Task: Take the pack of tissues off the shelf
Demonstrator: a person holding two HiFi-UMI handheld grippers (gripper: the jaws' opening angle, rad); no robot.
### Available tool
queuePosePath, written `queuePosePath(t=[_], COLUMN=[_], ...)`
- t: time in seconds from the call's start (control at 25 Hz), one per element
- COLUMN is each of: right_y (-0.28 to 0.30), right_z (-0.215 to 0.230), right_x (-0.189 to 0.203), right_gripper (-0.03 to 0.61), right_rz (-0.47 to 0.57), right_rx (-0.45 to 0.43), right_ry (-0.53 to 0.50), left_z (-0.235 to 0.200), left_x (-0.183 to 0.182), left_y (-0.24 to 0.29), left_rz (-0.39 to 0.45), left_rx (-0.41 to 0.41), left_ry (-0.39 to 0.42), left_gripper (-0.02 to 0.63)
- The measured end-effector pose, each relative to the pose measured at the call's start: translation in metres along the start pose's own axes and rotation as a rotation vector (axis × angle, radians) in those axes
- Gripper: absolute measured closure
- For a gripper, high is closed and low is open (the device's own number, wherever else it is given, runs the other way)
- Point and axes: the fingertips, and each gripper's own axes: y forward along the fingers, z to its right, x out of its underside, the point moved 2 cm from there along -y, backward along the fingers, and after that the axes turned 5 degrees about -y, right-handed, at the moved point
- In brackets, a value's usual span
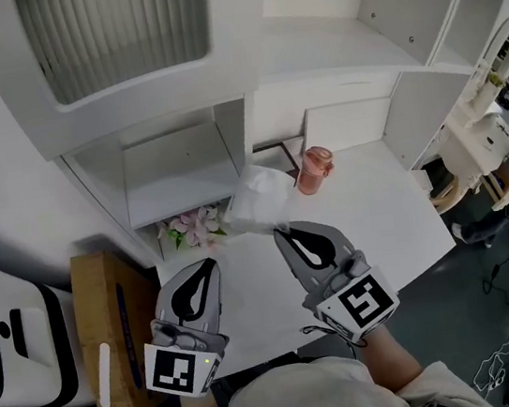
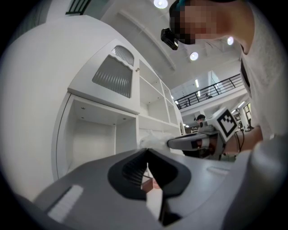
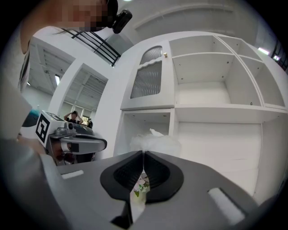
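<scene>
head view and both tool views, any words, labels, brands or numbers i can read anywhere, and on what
No readable text in any view.
left tool and right tool: black-and-white square markers on their cubes, patterns only, no letters.
pack of tissues: no print legible.
pink cup: no print visible.
cardboard box: white strip, too blurred to read.
white appliance: a dark symbol, no words.
</scene>
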Motion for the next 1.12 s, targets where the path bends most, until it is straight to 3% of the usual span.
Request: queuePosePath(t=[0.36, 0.72, 1.12], right_y=[-0.039, -0.059, -0.068], right_z=[0.027, 0.034, 0.039], right_x=[0.01, 0.035, 0.033], right_gripper=[0.574, 0.574, 0.572], right_rz=[-0.015, -0.035, -0.003], right_rx=[0.048, 0.03, 0.032], right_ry=[-0.013, 0.011, 0.04], left_z=[0.03, 0.051, 0.062], left_x=[0.002, 0.012, 0.009], left_y=[0.024, 0.038, 0.04], left_rz=[0.025, 0.009, -0.009], left_rx=[0.027, 0.031, 0.034], left_ry=[0.001, -0.005, 0.016], left_gripper=[0.612, 0.612, 0.612])
